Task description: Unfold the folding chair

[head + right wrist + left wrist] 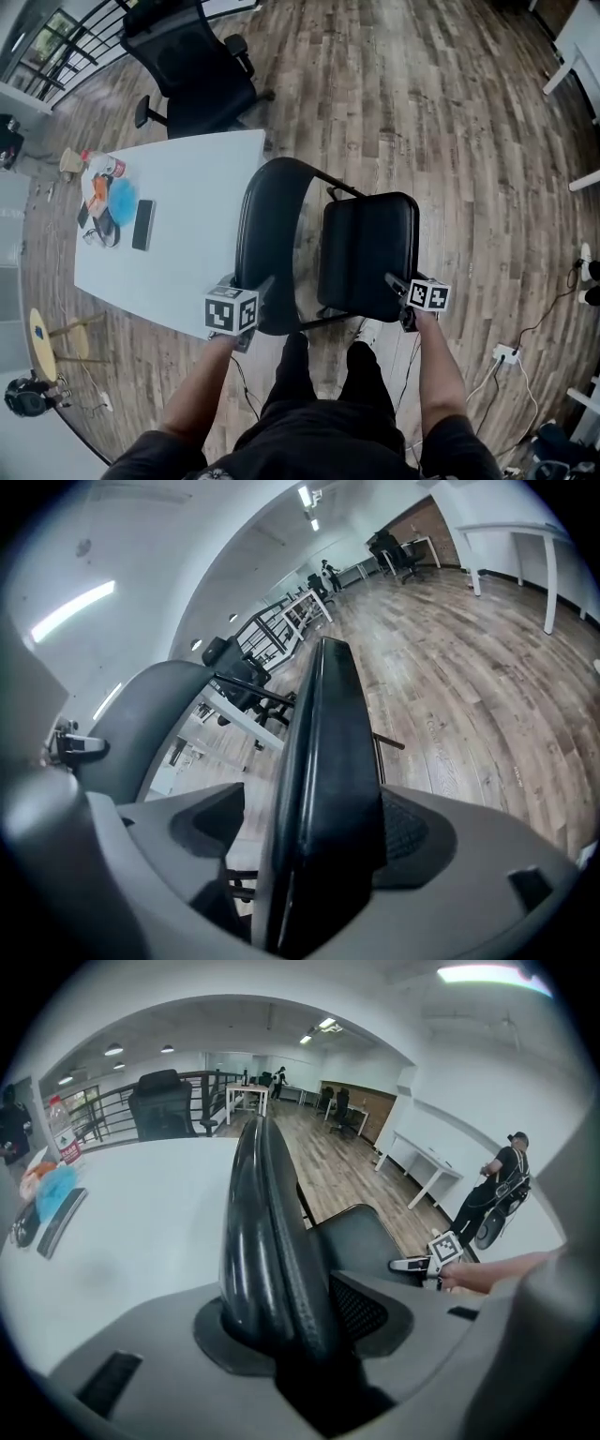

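The black folding chair stands beside the white table. Its curved backrest (258, 225) is to the left, its padded seat (367, 248) to the right, tilted up. My left gripper (255, 291) is shut on the near end of the backrest (258, 1222), which fills the space between the pads. My right gripper (394, 281) is at the seat's near right corner. In the right gripper view the seat's edge (328, 752) runs between the jaws, which stand wide; floor shows between the left pad and the seat. The right gripper (412, 1265) also shows in the left gripper view.
The white table (187, 234) lies against the chair's left side and carries a phone (143, 225) and small items at its far end. A black office chair (192, 66) stands behind it. A power strip with cables (506, 354) lies on the floor to the right. A person (502, 1185) stands farther off.
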Demonstrator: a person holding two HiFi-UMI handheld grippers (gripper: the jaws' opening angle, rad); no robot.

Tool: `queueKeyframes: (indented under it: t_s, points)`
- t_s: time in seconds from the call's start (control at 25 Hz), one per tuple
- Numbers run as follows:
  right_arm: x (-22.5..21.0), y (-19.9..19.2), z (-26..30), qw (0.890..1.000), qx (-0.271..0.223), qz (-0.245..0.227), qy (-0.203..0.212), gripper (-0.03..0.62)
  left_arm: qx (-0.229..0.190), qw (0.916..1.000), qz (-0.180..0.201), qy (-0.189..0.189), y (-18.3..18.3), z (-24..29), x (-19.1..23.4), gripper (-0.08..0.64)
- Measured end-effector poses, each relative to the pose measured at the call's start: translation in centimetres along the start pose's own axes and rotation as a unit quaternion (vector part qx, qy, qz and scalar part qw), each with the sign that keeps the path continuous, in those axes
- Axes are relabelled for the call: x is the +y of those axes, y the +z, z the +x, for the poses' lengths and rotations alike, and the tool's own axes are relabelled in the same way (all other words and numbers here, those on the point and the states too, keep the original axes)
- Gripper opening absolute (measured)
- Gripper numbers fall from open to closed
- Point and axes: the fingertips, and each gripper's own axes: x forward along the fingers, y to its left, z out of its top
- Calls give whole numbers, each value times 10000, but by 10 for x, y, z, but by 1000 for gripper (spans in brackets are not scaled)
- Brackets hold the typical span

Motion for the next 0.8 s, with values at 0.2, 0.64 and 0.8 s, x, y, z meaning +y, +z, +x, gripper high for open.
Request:
queueKeyframes:
  t_s: [0.2, 0.64, 0.8]
  points:
    - [-79, -13, 8, 9996, 250, 140, -35, 397, 109, 9999, -119, 28, -10, 34, -13, 172]
    - [-233, -41, 33, 9975, 243, 524, 405, 396, 92, 9985, -529, -74, -29, 110, -30, 170]
    - [-270, -45, 41, 9951, 139, 659, 723, 396, 26, 9984, -558, -119, -32, 135, -45, 172]
